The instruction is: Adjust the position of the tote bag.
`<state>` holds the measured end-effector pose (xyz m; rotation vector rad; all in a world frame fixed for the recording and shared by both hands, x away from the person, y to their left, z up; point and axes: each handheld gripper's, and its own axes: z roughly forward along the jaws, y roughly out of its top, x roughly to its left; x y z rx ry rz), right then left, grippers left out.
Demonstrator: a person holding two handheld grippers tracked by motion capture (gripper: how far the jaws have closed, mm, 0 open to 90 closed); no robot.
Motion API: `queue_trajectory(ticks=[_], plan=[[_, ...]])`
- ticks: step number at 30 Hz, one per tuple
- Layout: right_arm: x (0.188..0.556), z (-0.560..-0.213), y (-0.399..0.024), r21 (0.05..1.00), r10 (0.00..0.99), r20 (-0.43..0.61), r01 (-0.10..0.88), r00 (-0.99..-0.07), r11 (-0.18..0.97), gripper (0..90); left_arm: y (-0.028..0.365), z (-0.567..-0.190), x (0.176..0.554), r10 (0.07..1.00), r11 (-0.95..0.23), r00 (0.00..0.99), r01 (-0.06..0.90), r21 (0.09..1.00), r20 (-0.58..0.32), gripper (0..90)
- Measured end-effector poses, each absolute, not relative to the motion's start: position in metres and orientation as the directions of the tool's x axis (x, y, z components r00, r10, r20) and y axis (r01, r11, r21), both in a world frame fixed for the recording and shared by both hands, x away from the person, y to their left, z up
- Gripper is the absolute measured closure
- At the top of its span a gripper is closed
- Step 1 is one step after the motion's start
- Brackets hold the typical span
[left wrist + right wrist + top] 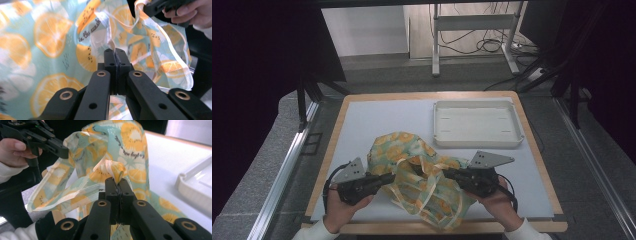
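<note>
Two hand-held grippers grasp a printed cloth bag (412,170) over a table (377,117). In the high view, the bag, pale green with orange citrus slices, lies crumpled on the near half of the table's light surface, between the two grippers and just in front of a shallow white tray (477,124) that stands at the far right. The left gripper (389,177) comes in from the lower left, held in the person's left hand (343,207), and meets the bag at its left edge. The right gripper (447,173), held in the right hand (499,202), meets the bag at its right side, where pale handle straps loop toward the table's near edge.

In the left gripper view, the left gripper (115,53) has its two black jaws pressed together, with a thin fold of the bag (50,37) pinched between the tips; the fabric hangs spread behind them, and the right gripper (156,7) holds another part of the cloth at the upper right.

In the right gripper view, the right gripper (118,182) likewise stands clamped, a bunched fold of the bag (130,147) rising from between its tips. The left gripper (61,148) grips the cloth's rim at upper left, and the tray (197,187) shows at the right edge.
</note>
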<state>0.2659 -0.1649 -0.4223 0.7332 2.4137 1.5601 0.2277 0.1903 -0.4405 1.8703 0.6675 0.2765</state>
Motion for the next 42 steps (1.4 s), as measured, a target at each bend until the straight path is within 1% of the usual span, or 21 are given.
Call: queue_trajectory(ticks=[5,7,10,12,19,26,33,37,42], plan=[[0.270,-0.407,-0.163,0.911,0.498,0.077,0.264,-0.863,0.316,87.9,0.202,-0.425,0.233,0.580,-0.221,0.805,0.306,0.926,-0.128,90.0],[0.277,-0.398,-0.159,0.923,0.504,0.057,0.239,-0.862,0.303,87.9,0.207,-0.420,0.238,0.588,-0.201,0.797,0.304,0.931,-0.133,90.0],[0.286,-0.390,-0.153,0.927,0.521,0.020,0.211,-0.853,0.311,87.9,0.213,-0.413,0.249,0.606,-0.182,0.784,0.305,0.935,-0.138,90.0],[0.293,-0.386,-0.149,0.930,0.528,0.015,0.206,-0.849,0.305,87.9,0.216,-0.409,0.260,0.619,-0.172,0.773,0.307,0.936,-0.140,90.0],[0.311,-0.381,-0.139,0.930,0.555,-0.004,0.201,-0.832,0.309,87.9,0.222,-0.400,0.273,0.633,-0.150,0.760,0.304,0.941,-0.145,90.0],[0.320,-0.379,-0.146,0.933,0.591,0.002,0.213,-0.807,0.288,87.9,0.232,-0.393,0.281,0.647,-0.111,0.745,0.304,0.946,-0.163,90.0],[0.325,-0.370,-0.148,0.939,0.603,0.001,0.208,-0.798,0.273,87.9,0.238,-0.382,0.287,0.653,-0.083,0.738,0.294,0.952,-0.171,90.0],[0.333,-0.364,-0.147,0.941,0.611,0.002,0.210,-0.791,0.267,87.9,0.240,-0.376,0.295,0.658,-0.074,0.731,0.303,0.950,-0.182,90.0],[0.346,-0.366,-0.146,0.935,0.628,0.018,0.236,-0.778,0.266,87.9,0.240,-0.378,0.310,0.682,-0.074,0.705,0.328,0.942,-0.192,90.0]])
